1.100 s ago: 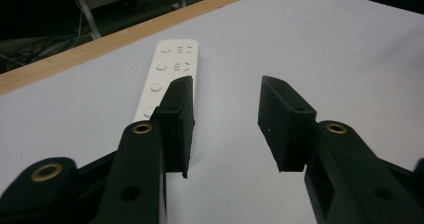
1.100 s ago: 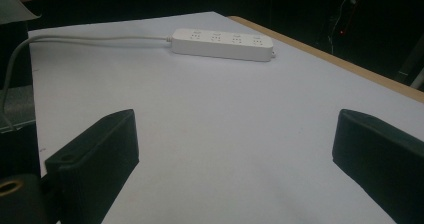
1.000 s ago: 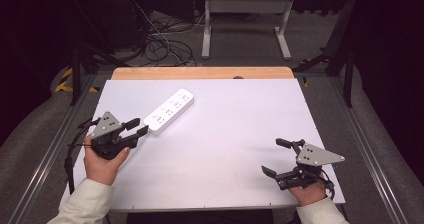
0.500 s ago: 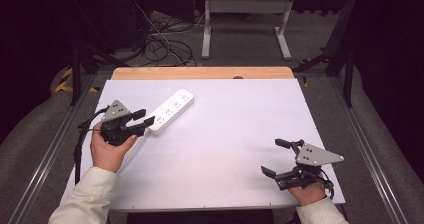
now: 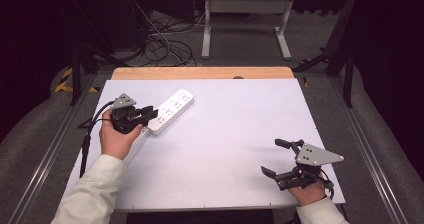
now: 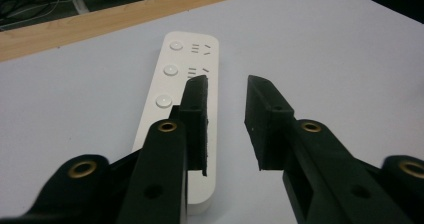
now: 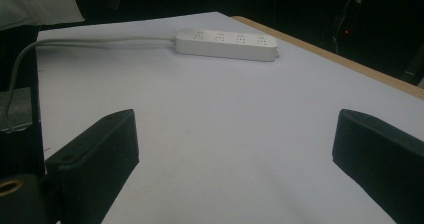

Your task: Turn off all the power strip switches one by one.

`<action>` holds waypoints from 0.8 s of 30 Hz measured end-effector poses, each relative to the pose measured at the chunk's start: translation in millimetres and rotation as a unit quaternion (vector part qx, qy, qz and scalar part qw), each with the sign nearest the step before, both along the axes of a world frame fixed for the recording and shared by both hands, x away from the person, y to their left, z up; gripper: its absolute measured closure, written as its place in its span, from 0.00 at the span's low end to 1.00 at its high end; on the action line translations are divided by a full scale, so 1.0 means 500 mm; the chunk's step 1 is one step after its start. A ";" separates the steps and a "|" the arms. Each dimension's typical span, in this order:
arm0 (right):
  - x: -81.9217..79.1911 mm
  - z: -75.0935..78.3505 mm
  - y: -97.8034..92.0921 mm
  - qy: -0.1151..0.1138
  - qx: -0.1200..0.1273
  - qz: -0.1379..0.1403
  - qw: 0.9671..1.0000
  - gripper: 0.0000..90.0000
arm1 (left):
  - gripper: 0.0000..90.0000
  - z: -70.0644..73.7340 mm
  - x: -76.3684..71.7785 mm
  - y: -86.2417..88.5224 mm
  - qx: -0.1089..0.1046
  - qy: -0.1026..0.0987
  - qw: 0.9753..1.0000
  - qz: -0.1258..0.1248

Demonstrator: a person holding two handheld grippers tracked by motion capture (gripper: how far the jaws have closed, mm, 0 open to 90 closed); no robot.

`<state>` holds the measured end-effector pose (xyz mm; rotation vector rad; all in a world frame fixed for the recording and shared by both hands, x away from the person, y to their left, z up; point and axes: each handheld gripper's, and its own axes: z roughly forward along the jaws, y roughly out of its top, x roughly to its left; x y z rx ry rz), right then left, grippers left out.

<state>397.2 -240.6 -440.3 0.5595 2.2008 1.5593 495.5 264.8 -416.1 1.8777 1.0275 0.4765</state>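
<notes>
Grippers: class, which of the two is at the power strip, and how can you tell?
The left gripper: its open jaws reach over the white power strip. The right gripper sits open at the table's near corner.

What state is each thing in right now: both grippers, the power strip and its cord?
Left gripper: open, jaws over the near end of the power strip, not closed on it.
Right gripper: wide open, holding nothing, at the table's near right.
Power strip: lying flat on the table, sockets up, nothing plugged in.
Power strip's cord: attached, trailing across the table and off its edge.
</notes>
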 end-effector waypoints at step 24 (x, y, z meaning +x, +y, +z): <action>0.000 -0.001 0.000 -0.003 0.001 0.008 1.000 0.06 | 1.00 -0.069 0.086 0.006 0.052 0.046 0.996 0.055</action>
